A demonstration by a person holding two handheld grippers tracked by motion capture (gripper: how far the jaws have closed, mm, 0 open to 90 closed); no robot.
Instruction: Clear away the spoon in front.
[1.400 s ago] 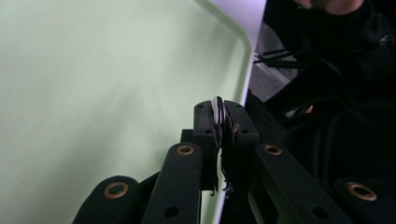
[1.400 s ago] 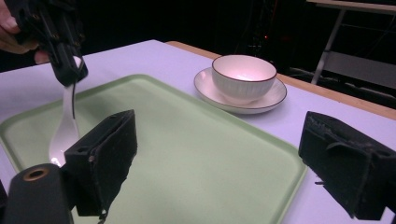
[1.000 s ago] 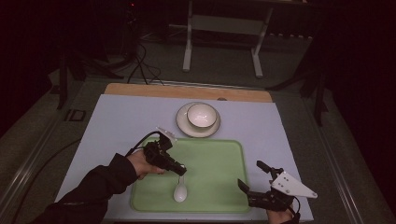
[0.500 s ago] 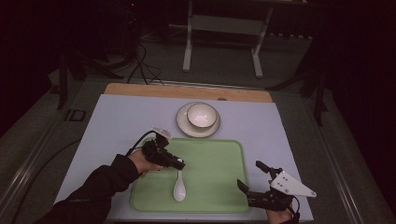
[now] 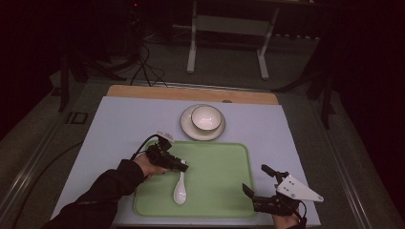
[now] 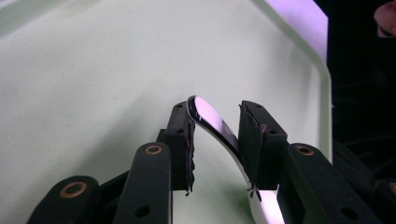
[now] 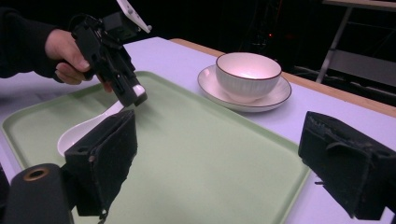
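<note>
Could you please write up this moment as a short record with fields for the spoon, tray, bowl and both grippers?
spoon: white spoon lying on the tray, handle between the left gripper's jaws
tray: green tray on the table
bowl: white bowl on a saucer, beyond the tray
left gripper: jaws just been opening, handle between them
right gripper: open, empty, by the tray's right edge

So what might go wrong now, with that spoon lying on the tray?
The left gripper has just been opening, with the spoon handle between its pads; in the left gripper view the handle seems to lean on one pad, so lifting away might drag or flip it. The spoon is glossy on a smooth tray and may slide. The bowl on its saucer sits just beyond the tray, where a wide swing might knock it.
</note>
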